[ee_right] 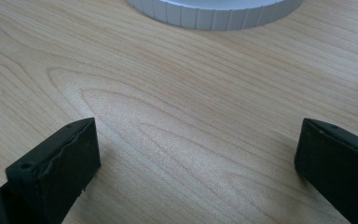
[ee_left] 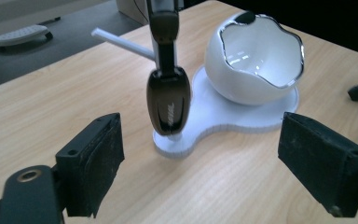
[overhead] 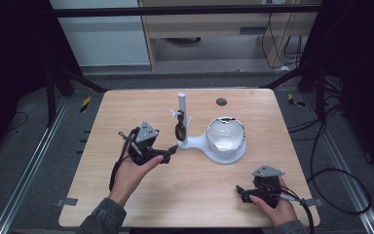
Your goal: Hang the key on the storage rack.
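A white stand [overhead: 195, 142] sits mid-table, with an upright post [overhead: 182, 105] and a cracked-egg-shaped white bowl [overhead: 225, 135] with a silver rim. A dark glossy oval piece [overhead: 179, 130] hangs from the post, its lower end just above the base. My left gripper [overhead: 171, 150] is held just left of the stand and points at it. In the left gripper view its jaws [ee_left: 200, 168] stand wide open with nothing between them, the hanging piece [ee_left: 168, 102] and the bowl [ee_left: 254, 60] a short way ahead. My right gripper [overhead: 241, 191] rests near the front right edge, open [ee_right: 196, 163] over bare wood.
The wooden table [overhead: 126, 122] has a dark round grommet [overhead: 221, 102] at the back. The stand's ribbed base rim [ee_right: 214, 11] lies ahead of the right gripper. Cables [overhead: 336, 195] trail on the floor to the right. Metal frame bars flank the table.
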A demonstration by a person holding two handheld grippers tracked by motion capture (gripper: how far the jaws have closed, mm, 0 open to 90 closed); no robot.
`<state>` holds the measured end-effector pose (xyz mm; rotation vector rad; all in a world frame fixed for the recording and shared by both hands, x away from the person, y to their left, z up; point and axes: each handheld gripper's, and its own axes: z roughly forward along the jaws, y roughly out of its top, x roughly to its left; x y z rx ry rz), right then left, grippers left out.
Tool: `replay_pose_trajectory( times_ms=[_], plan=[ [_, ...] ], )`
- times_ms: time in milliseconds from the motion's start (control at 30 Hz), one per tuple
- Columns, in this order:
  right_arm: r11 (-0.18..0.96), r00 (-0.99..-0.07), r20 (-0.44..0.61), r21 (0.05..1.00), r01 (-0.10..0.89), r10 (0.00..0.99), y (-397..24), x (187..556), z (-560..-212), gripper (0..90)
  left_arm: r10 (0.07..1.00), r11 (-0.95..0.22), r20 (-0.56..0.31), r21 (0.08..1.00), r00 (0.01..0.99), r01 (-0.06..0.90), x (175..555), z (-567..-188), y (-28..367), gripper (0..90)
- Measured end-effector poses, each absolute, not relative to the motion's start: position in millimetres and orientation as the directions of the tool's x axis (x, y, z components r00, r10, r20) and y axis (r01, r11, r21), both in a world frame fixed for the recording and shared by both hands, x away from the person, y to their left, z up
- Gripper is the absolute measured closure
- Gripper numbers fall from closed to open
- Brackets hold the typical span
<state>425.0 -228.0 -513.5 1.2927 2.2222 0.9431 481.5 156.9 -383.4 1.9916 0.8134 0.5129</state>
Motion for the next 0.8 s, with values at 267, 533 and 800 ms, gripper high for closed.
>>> replay_pose_trajectory(
  times_ms=[267,533,800],
  plan=[
    [0.342,-0.491,-0.005,0.722,0.601,0.871,-227.6,424.8,-513.5,0.4,0.696,-0.450,0.076,0.821,0.714,0.351,461.9,-396.8,173.8,10.0],
    [0.341,-0.490,-0.003,0.722,0.602,0.872,-227.4,424.6,-513.4,0.4,0.700,-0.474,0.075,0.792,0.710,0.384,453.5,-413.5,189.5,9.0],
    [0.342,-0.490,-0.006,0.722,0.601,0.872,-227.5,424.6,-513.4,0.4,0.711,-0.497,0.076,0.758,0.699,0.423,449.1,-434.5,206.4,7.1]
  ],
)
